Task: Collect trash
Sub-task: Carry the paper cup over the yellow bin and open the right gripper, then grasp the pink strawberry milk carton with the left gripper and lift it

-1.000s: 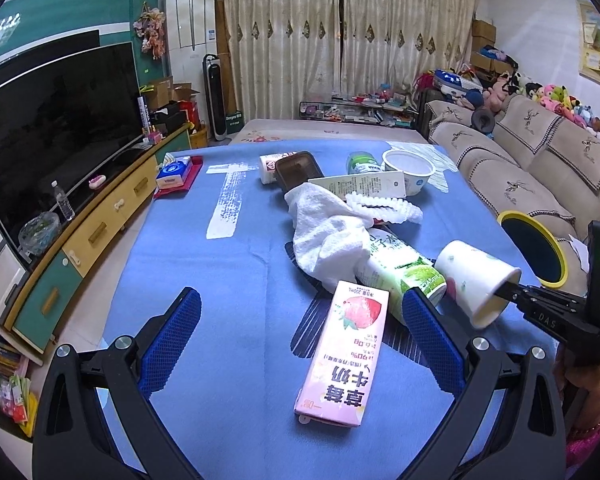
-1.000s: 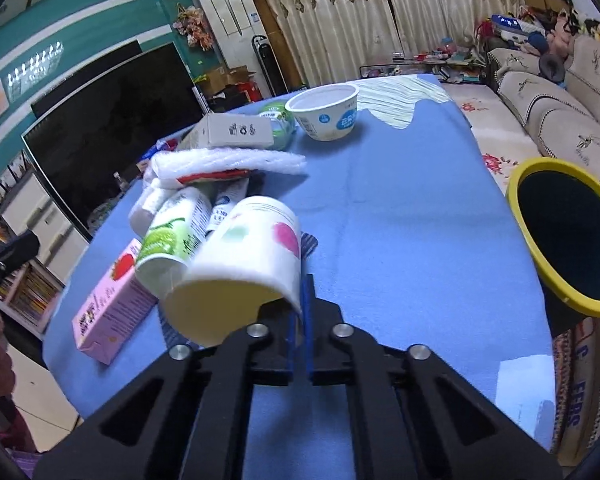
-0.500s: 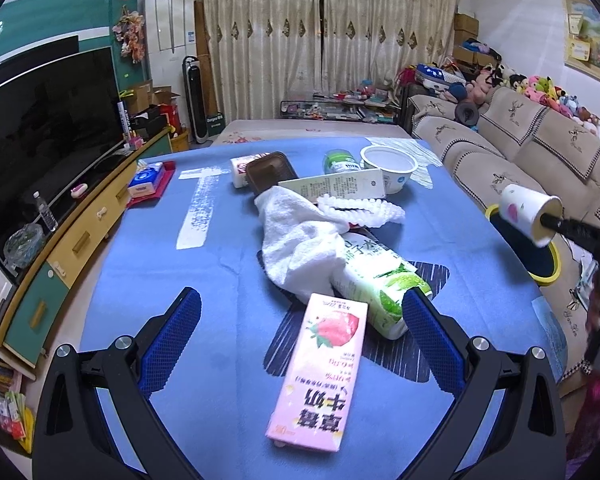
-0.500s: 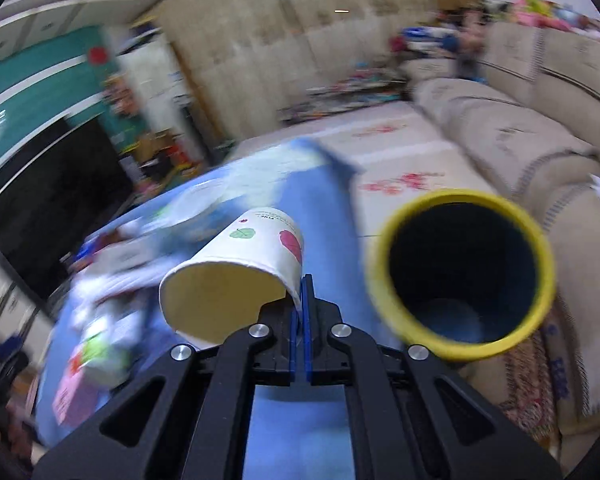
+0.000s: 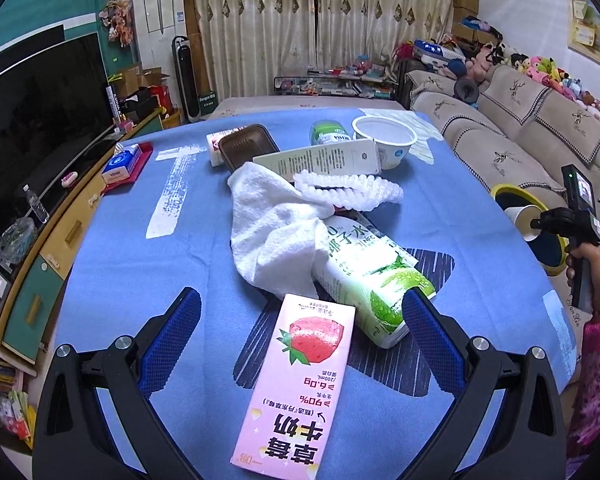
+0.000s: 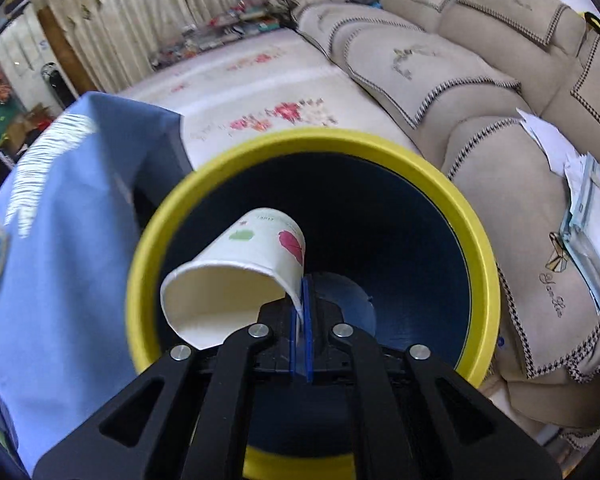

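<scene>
The right gripper (image 6: pixel 300 312) pinches the rim wall of a paper cup (image 6: pixel 240 272) between fingers pressed nearly together, and the cup hangs directly over the mouth of a yellow-rimmed trash bin (image 6: pixel 476 240) that stands on the floor between the tabletop (image 6: pixel 60 240) and the sofa (image 6: pixel 440 60). The step in hand is the drop: the cup is carried and aligned, not yet let go. From the left wrist view the same cup (image 5: pixel 526 222) shows at the bin's opening (image 5: pixel 512 191), held out past the tabletop's edge.

The next move calls only for spreading the right fingers so the cup falls inside; it sits well within the rim, so a clean drop looks likely, though the thin wall could cling to a pad for a moment.

The left gripper (image 5: pixel 300 312) hovers low over the blue tabletop (image 5: pixel 120 260) with its fingers (image 5: pixel 180 320) spread wide, straddling a pink strawberry milk carton (image 5: pixel 300 380) without touching it. Just beyond lie a green juice carton (image 5: pixel 372 280) and a white towel (image 5: pixel 276 232). That carton looks like the next piece to collect: close on its long sides, then lift.
</scene>
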Demonstrator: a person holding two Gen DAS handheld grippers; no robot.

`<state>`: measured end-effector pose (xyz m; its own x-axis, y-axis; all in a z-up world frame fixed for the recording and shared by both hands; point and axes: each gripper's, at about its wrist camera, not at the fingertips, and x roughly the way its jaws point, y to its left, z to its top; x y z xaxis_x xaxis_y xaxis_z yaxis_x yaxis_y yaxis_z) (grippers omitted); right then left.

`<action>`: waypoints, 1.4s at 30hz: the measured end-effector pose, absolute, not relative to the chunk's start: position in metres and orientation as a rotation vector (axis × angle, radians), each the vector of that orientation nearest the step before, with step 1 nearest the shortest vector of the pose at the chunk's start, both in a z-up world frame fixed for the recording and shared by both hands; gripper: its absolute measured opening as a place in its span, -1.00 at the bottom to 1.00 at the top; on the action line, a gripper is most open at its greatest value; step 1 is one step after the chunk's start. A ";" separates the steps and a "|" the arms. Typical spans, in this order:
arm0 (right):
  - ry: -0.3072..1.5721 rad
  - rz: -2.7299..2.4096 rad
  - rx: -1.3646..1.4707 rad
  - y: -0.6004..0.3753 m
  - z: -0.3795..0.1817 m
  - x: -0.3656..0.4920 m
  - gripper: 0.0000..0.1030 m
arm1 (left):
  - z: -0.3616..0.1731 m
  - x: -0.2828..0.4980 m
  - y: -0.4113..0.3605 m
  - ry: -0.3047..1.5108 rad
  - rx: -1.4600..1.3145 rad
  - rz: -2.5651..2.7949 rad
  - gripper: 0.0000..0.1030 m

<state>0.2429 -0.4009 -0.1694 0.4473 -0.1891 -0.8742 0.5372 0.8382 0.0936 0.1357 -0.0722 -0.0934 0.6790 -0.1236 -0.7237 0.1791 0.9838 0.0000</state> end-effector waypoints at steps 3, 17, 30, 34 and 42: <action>1.010 -0.474 0.385 -0.404 -0.172 0.245 -0.52 | -0.096 0.138 -0.073 0.815 0.074 -0.174 0.93; 0.843 -0.358 0.357 -0.344 -0.116 0.189 -0.13 | -0.116 0.134 -0.063 0.875 0.100 -0.209 0.93; 0.817 -0.244 0.404 -0.307 -0.105 0.151 0.03 | -0.156 0.137 -0.056 0.989 0.162 -0.272 0.93; 0.822 -0.236 0.418 -0.305 -0.109 0.146 0.05 | -0.160 0.139 -0.057 1.002 0.162 -0.289 0.78; 0.832 -0.237 0.433 -0.306 -0.116 0.139 0.06 | -0.161 0.139 -0.053 1.004 0.152 -0.285 0.30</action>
<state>0.1394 -0.3059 -0.1156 0.6545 -0.0350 -0.7553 0.3677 0.8876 0.2774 0.1392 -0.0534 -0.1606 0.5039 -0.1650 -0.8478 0.3044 0.9525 -0.0044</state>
